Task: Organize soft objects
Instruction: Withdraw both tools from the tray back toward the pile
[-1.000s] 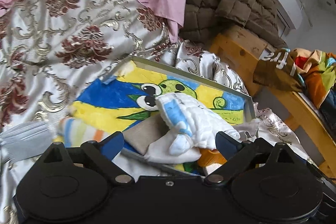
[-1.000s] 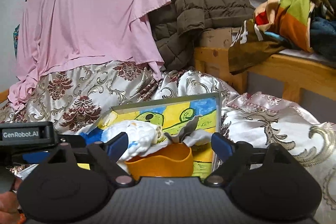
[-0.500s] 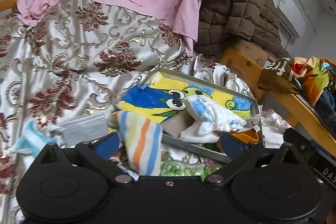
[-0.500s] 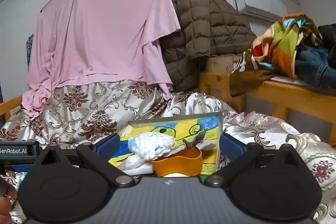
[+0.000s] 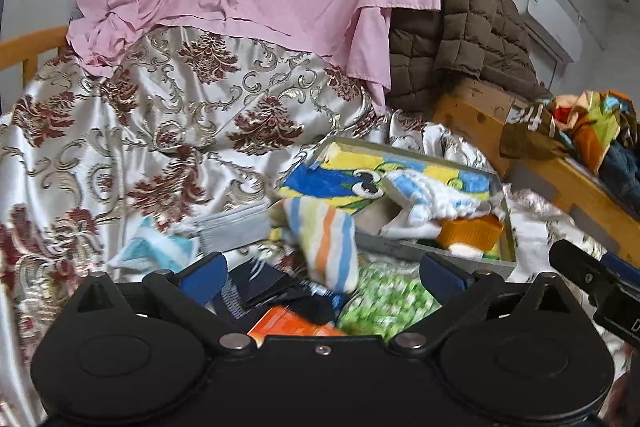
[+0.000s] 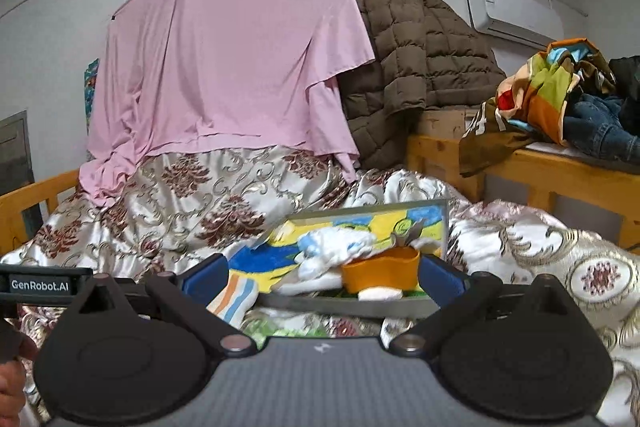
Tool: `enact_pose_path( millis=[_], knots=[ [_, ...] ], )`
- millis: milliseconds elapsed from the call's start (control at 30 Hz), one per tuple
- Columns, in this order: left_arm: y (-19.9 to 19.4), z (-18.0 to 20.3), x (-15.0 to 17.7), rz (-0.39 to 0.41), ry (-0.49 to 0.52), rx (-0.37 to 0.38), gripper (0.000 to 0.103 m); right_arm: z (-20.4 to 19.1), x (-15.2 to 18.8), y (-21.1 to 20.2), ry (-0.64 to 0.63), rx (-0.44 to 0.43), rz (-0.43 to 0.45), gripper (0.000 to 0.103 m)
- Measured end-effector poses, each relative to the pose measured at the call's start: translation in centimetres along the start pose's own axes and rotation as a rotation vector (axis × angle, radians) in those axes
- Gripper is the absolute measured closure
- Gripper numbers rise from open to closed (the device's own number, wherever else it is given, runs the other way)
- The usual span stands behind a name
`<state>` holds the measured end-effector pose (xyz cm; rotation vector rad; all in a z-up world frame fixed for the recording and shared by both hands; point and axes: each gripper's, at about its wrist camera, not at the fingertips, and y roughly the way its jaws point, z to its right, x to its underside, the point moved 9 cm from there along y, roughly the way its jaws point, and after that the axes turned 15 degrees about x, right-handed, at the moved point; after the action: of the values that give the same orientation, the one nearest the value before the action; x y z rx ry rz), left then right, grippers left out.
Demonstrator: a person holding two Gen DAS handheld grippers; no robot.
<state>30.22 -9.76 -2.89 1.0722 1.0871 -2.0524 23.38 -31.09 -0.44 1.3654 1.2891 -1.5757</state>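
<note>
Both tongs, left gripper [image 5: 322, 269] and right gripper [image 6: 318, 273], are gaping wide, having just been opening, gripping nothing. You're facing a limp, light striped sock [image 5: 326, 239] draping over the tray [image 5: 404, 249] edge; pinch its bunched middle

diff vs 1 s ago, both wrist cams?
Both grippers pulled back from the tray, which sits farther off in both views. Left gripper and right gripper jaws have just been opening and now stand wide with nothing gripped. The retreat brings the striped towel, grey cloth and green packet into the left view. Tray contents, including the orange cup, stayed put.
</note>
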Motion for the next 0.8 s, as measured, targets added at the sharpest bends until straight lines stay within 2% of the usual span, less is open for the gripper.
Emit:
enact_pose_path(
  millis=[167, 333, 633, 800],
  knots=[
    [-1.8, -1.4, 1.6, -0.034, 0.054, -0.029, 0.001, -1.6, 1.4, -1.4, -0.017, -0.039, -0.038, 0.0],
    [-3.2, -3.4, 3.0, -0.053, 0.029, -0.052, 0.001, -3.5, 3.1, -2.7, -0.043, -0.08, -0.073, 0.0],
    [-4.8, -6.5, 5.2, -0.07, 0.012, -0.094, 0.001, -8.4, 6.8, -3.3, -0.194, -0.173, -0.116, 0.0],
    [-5.2, -8.1, 6.0, -0.074, 0.007, -0.118, 0.001, -10.1, 8.2, -3.2, -0.212, -0.247, -0.14, 0.0]
  ],
)
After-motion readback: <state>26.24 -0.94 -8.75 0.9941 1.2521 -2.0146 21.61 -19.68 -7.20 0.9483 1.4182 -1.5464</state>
